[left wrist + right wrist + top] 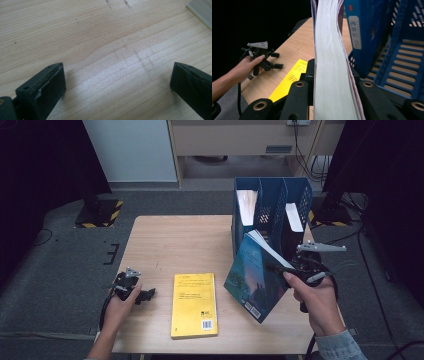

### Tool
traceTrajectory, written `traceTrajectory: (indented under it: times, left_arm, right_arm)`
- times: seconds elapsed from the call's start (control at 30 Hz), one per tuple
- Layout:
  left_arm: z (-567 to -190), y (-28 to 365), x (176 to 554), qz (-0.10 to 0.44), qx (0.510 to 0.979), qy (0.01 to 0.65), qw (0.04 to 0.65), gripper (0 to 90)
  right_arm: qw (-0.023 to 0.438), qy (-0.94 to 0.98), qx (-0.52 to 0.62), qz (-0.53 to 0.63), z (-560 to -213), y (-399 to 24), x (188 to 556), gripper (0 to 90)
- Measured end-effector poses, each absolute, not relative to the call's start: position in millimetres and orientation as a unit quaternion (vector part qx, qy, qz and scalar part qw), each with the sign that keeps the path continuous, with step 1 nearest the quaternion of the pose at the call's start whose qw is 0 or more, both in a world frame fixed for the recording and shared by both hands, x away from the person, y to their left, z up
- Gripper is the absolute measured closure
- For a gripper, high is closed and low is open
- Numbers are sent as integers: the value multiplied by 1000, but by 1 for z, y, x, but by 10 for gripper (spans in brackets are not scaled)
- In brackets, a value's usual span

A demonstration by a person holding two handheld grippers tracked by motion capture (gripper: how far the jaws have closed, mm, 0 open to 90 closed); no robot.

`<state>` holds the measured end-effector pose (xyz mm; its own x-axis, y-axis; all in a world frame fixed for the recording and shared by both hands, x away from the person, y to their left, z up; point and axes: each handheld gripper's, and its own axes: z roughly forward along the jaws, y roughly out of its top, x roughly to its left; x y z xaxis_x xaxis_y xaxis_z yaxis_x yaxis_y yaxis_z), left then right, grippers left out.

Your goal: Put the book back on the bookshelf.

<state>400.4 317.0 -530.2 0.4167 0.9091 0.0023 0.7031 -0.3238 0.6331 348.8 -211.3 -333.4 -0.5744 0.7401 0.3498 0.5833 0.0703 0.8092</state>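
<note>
While the blue-covered book (252, 279) hung tilted above the right side of the surface (165, 245), just in front of the blue file rack (272, 205), the right tool (280, 268) was clenched on its page edge, pages pressed between the two black jaws in the right gripper view. Left of it, a yellow book (194, 304) lay flat on the wood. Farther left, the left tool (147, 295) rested low over bare wood, jaws spread wide and grasping nothing.
</note>
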Motion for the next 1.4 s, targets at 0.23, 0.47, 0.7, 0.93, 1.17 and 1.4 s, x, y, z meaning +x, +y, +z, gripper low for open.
traceTrajectory:
  times: [0.23,0.47,0.7,0.93,1.17,1.4]
  left_arm:
    - [-531,317,399,187,789,508,289,0]
    - [-532,317,399,188,789,508,291,0]
    - [-533,316,398,193,788,503,298,0]
    - [-534,315,398,196,785,504,302,0]
    - [-535,315,398,197,786,500,305,0]
    - [-535,315,398,196,787,498,305,0]
  right_arm:
    - [73,713,473,512,-327,-228,345,722]
    - [88,707,473,518,-302,-229,347,722]
    - [91,703,482,515,-275,-239,355,723]
    - [114,699,498,500,-261,-249,370,723]
    - [134,688,519,489,-247,-267,389,723]
    - [163,687,534,465,-248,-268,405,722]
